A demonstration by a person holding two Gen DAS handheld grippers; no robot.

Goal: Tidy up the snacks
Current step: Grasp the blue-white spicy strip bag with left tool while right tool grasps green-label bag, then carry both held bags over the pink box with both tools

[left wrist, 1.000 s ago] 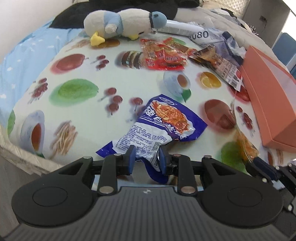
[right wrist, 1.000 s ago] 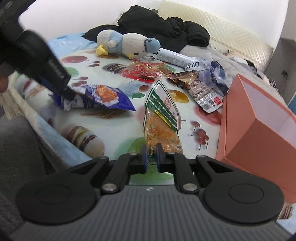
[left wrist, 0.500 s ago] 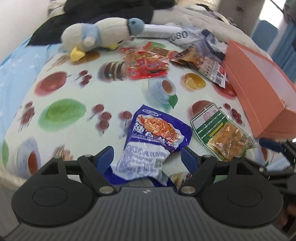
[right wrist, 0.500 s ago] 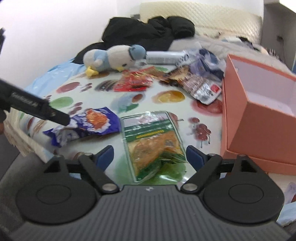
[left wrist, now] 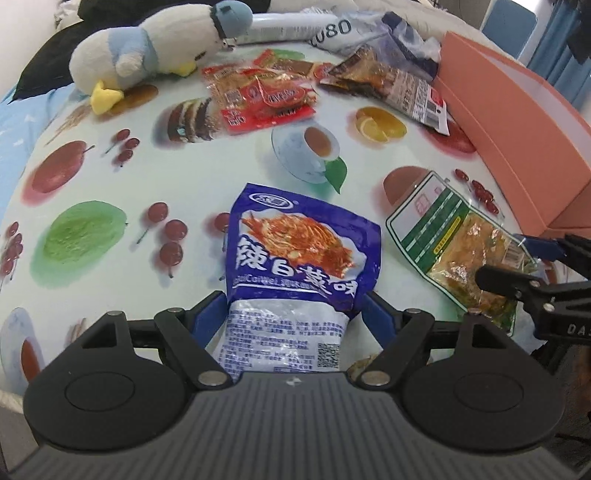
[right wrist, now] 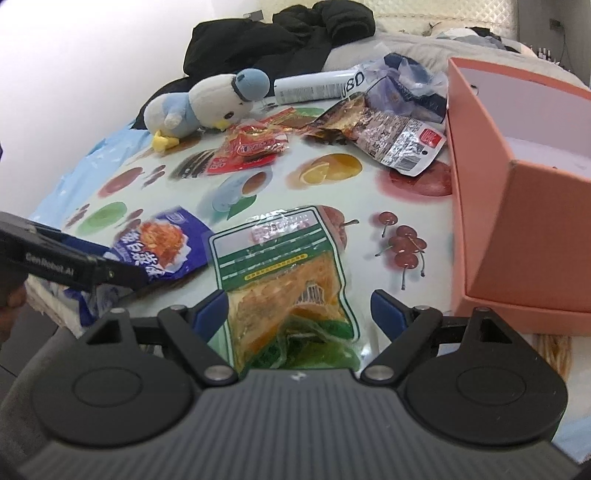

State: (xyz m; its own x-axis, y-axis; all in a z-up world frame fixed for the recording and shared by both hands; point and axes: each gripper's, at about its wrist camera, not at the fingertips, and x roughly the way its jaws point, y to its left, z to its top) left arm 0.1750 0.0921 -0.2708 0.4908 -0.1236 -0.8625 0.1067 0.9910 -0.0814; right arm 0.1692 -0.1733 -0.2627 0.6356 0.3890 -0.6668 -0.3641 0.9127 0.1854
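A blue snack bag (left wrist: 299,254) lies flat on the fruit-print cloth (left wrist: 92,177), its white lower end between the jaws of my left gripper (left wrist: 291,314). That gripper is open and its pads stand just clear of the bag's sides. To the right lies a green and orange snack packet (right wrist: 284,280), between the jaws of my right gripper (right wrist: 297,314). Those jaws are closing but the pads do not press on the packet. An open orange box (right wrist: 517,206) stands at the right.
Red snack packets (left wrist: 262,96) and a brown and silver packet (left wrist: 391,81) lie farther back. Behind them are a plush penguin (left wrist: 147,55), a white tube (left wrist: 295,27), a crumpled plastic bag (right wrist: 406,81) and black clothing (right wrist: 277,33). The cloth's near edge drops off below both grippers.
Both grippers went from shut on their packets to wide open. The blue bag and the green packet dropped flat onto the cloth, and both grippers have come lower and closer over them.
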